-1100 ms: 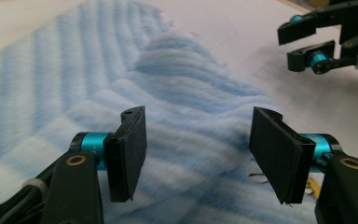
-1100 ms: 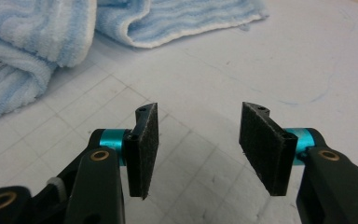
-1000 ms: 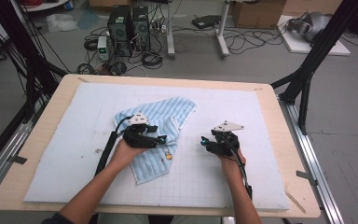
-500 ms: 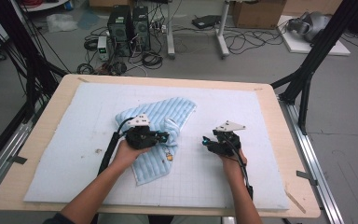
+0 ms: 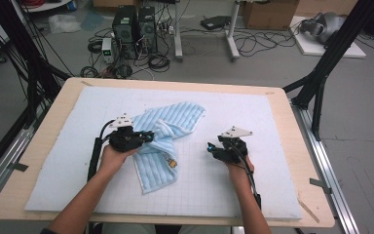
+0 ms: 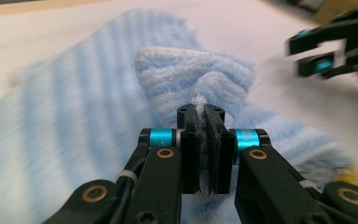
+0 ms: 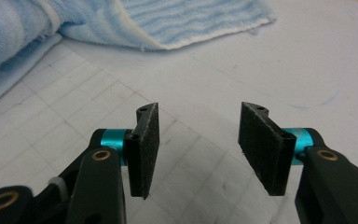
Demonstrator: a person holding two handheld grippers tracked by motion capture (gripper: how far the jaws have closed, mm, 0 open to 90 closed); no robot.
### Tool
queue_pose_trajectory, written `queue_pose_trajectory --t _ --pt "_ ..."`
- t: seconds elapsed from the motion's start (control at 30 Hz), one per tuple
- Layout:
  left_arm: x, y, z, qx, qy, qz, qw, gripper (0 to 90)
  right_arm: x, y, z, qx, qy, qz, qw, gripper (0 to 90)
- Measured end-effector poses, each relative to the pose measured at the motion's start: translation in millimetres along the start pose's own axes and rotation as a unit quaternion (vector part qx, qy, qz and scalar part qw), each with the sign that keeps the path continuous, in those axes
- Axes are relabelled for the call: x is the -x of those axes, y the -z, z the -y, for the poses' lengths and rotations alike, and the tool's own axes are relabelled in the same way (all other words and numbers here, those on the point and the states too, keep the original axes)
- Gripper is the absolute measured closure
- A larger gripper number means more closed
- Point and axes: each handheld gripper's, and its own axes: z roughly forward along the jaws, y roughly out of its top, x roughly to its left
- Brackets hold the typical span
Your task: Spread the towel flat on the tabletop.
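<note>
Blue striped towel (image 5: 168,131) lies mid-counter; our left claw (image 6: 204,122) pinches only its thin edge, so we fear it slips out. Our right claw (image 7: 196,135) hangs wide, apart.

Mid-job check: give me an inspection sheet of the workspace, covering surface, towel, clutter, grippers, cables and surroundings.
Surface: white gridded mat on a wooden table.
Job's things: blue striped towel, crumpled, one fold lifted, a small yellow tag near its lower part.
Clutter: nothing seen on the mat besides the towel.
Grippers: left gripper shut on a pinch of towel; right gripper open, above bare mat, apart from the towel.
Cables: a black cable trails from the left gripper along the forearm.
Surroundings: two computer towers, loose floor cables, black frame legs, cardboard boxes beyond the table.
</note>
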Motion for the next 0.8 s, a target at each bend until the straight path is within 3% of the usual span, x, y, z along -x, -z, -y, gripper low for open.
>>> queue_pose_trajectory --t 0.17,0.3,0.4,0.6,0.8 --pt "-11.5 5.8 8.1 -0.016 -0.003 -0.046 0.9988 84.4 -11.4 -5.9 -5.8 0.009 0.009 -0.025 0.9996 53.9" --pt "-18.3 10.2 10.4 -0.012 -0.002 -0.066 0.9978 84.2 -23.2 -13.5 -11.0 0.005 0.021 -0.043 0.9988 55.1" --pt "-21.4 13.9 12.0 -0.002 0.004 -0.063 0.998 81.6 -30.7 -18.8 -13.8 -0.001 0.031 -0.052 0.9982 55.3" --pt "-30.1 24.9 14.8 0.032 0.025 -0.06 0.9974 52.3 -39.9 -29.6 -21.2 -0.001 0.038 -0.069 0.9969 59.5" --pt "-37.4 39.8 18.7 0.06 0.028 -0.058 0.9961 43.3 -55.2 -51.7 -36.2 0.006 0.04 -0.105 0.9936 63.9"
